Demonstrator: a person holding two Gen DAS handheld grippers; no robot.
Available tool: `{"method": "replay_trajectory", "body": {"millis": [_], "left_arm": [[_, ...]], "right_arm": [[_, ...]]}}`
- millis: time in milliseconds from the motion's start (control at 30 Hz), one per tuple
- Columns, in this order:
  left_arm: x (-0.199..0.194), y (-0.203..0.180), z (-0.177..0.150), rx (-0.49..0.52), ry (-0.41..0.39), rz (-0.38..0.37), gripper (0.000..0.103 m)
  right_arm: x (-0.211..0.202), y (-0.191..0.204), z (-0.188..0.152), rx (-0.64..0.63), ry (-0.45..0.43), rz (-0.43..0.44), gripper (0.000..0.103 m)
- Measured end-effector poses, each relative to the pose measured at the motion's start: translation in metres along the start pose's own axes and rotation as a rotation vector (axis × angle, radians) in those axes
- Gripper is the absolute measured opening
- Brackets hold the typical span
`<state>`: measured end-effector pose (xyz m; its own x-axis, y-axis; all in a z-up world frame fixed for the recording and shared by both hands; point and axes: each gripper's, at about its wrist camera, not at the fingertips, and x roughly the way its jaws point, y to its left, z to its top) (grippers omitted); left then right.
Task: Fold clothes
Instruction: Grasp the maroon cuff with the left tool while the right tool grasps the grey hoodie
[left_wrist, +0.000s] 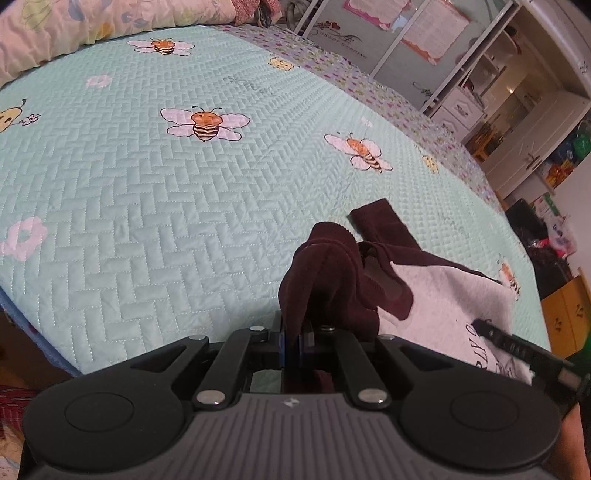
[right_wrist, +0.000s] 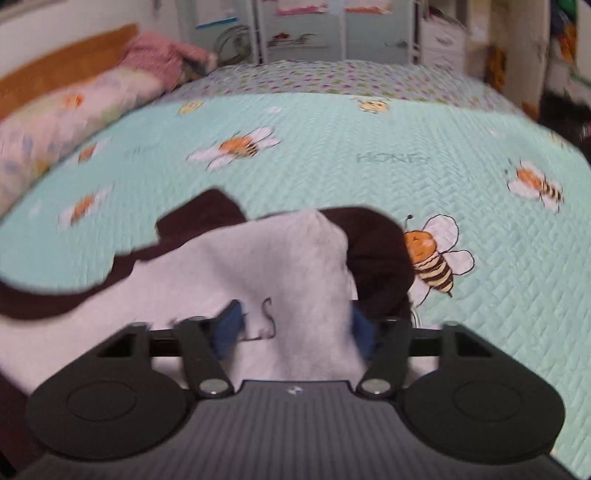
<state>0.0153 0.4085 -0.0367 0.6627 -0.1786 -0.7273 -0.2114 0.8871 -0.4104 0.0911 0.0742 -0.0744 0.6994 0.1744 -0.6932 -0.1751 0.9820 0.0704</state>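
the garment is a shirt (left_wrist: 439, 295) with a white body and dark maroon sleeves, lying partly bunched on the bed (left_wrist: 147, 192) near its front edge.

left claw (left_wrist: 295, 343): jaws together, clamped on a gathered fold of the maroon sleeve (left_wrist: 325, 273). the cloth rises just ahead of the fingertips in a loose hump and drapes away to the right of the claw, where it joins the white body. judged purpose: this grip anchors one side of the shirt so it can be drawn taut or carried across for a fold.

right claw (right_wrist: 295, 328): jaws partly apart, blue pads (right_wrist: 229, 328) on either side of a raised ridge of the white cloth (right_wrist: 288, 266). the picture is blurred, so whether the pads press on the cloth cannot be told. the other maroon sleeve (right_wrist: 376, 254) lies just ahead and to the right of this claw; more maroon cloth trails off to its left. in the left wrist view, one finger of the right claw shows at lower right, resting over the printed white panel.

edges and room:
- ahead of both claws the quilt is open and flat, with printed bees and flowers only; this is the widest room for spreading the shirt.
- to the left of the left claw the front edge of the bed falls away close by.
- a rolled floral blanket (right_wrist: 66, 122) lies along the far left, well apart.
- cupboards (left_wrist: 517, 110) stand beyond the far right side of the bed.
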Motion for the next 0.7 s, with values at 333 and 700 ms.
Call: {"method": "replay_trajectory", "body": {"millis": [333, 700], "left_arm": [[-0.007, -0.033, -0.011, 0.154, -0.031, -0.014, 0.005], [-0.008, -0.12, -0.042, 0.386, -0.025, -0.197, 0.005]], "right_arm": [[-0.117, -0.019, -0.051, 0.052, -0.265, -0.075, 0.009], [-0.217, -0.055, -0.079, 0.07, -0.393, -0.265, 0.009]]}}
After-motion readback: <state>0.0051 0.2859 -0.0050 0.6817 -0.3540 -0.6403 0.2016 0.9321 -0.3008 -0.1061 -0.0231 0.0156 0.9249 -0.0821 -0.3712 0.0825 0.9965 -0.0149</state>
